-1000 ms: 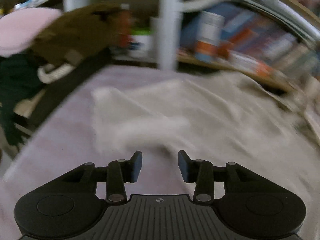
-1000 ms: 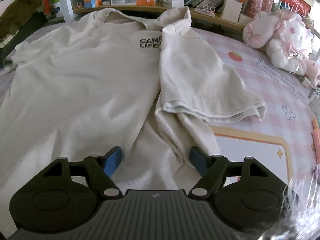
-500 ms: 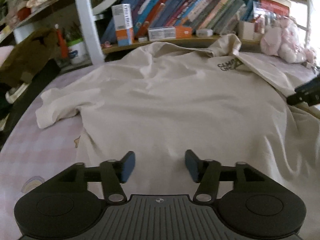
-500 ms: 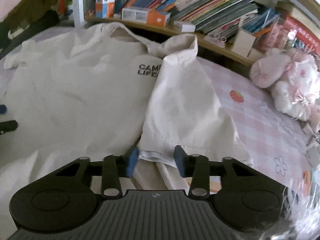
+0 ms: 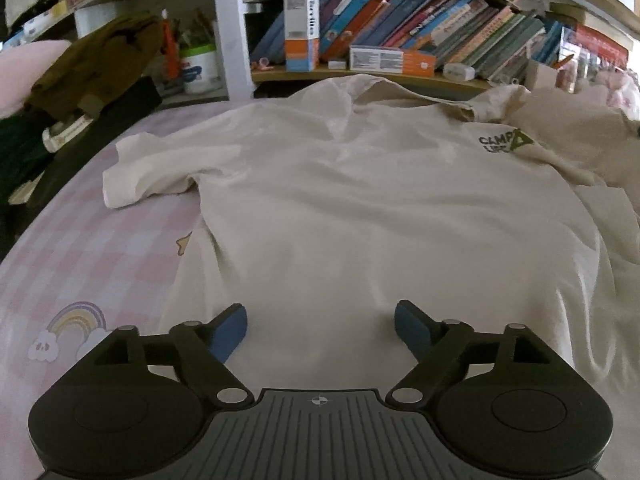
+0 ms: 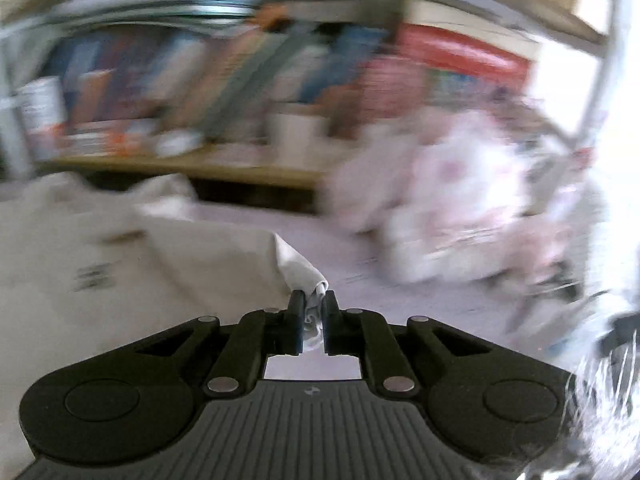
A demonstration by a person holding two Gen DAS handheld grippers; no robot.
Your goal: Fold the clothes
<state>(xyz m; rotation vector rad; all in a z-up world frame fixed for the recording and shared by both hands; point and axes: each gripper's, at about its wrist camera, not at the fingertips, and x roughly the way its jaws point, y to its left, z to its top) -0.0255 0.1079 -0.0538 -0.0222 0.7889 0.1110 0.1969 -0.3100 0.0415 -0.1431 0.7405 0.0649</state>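
Cream T-shirt lies lengthwise, collar toward the bookshelf.

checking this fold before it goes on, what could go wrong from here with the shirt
1. The right gripper has its jaws shut on only a small bunch of the sleeve hem; a fast pull might slip it free.
2. The left gripper hangs open above the shirt, pinning nothing, so the body may drag along and wrinkle.
3. The other sleeve lies crumpled on the pink sheet and could fold in uneven.
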